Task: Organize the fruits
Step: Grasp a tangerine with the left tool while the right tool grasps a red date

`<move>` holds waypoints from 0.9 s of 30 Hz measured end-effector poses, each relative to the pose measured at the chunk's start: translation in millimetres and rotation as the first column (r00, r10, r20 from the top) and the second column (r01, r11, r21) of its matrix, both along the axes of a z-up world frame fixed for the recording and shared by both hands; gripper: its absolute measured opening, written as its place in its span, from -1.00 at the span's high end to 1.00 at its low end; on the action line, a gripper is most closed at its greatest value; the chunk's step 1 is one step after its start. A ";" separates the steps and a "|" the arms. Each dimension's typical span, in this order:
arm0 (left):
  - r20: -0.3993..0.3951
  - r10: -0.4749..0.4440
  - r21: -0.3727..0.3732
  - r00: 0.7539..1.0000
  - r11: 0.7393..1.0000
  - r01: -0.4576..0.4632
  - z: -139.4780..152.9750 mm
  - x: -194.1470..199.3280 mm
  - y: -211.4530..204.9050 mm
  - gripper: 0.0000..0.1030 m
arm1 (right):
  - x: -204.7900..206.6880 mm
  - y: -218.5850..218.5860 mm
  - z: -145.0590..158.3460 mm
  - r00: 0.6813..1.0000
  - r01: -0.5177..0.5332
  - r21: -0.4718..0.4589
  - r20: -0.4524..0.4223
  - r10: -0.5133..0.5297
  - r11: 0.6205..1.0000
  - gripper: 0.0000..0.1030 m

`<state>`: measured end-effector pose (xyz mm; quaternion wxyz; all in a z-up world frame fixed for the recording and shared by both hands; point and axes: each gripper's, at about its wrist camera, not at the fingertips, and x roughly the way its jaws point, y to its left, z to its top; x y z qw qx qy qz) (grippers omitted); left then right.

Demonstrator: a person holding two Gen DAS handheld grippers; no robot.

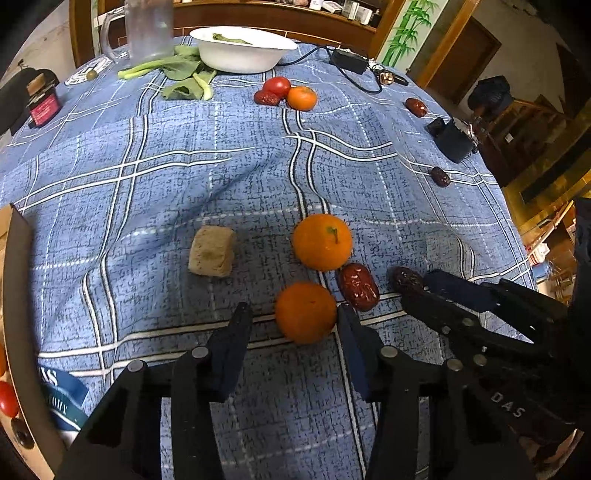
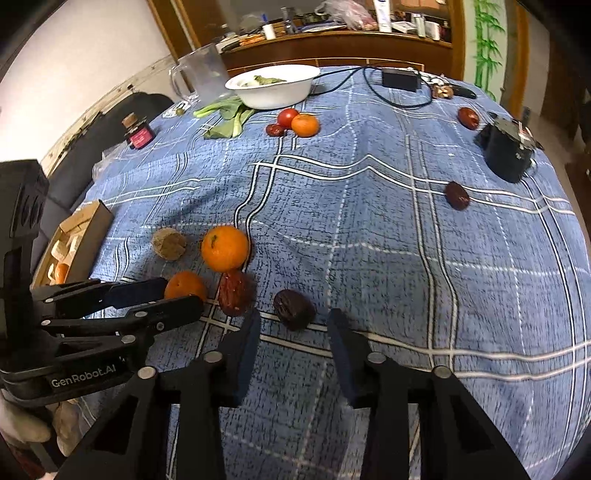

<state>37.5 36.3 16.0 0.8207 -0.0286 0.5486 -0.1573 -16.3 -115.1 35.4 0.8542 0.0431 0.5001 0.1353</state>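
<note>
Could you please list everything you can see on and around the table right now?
Oranges: three on the cloth, orange; two near, one far by the tomato.
Tomato: one, red, far, beside an orange.
Red dates: five, dark red; two near, one by the tomato, two right.
Brown lump: one, tan, left of the near oranges.
Bowl: one, white, far.
Greens: green, beside the bowl.
Pitcher: one, clear, far left.
Small jar: one, pink label, left.
Box: one, cardboard, left edge.
Tablecloth: blue plaid.
Left gripper: black, jaws around the nearest orange.
Right gripper: black, jaws astride a dark date.
</note>
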 end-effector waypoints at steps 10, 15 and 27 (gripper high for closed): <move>0.027 -0.030 -0.020 0.999 0.999 0.030 -1.6 1.7 -3.8 0.39 | 9.6 4.9 -6.2 1.000 -0.020 -0.004 -0.007 0.020 1.000 0.56; 0.029 -0.017 -0.027 0.999 0.999 0.018 -1.5 0.0 -5.2 0.42 | 7.4 5.4 -5.3 1.000 -0.018 0.021 -0.018 0.019 1.000 0.56; 0.056 0.043 -0.063 0.998 0.997 -0.039 25.1 -24.5 20.8 0.42 | -13.8 -7.3 18.2 0.999 0.046 0.101 -0.014 -0.045 0.994 0.56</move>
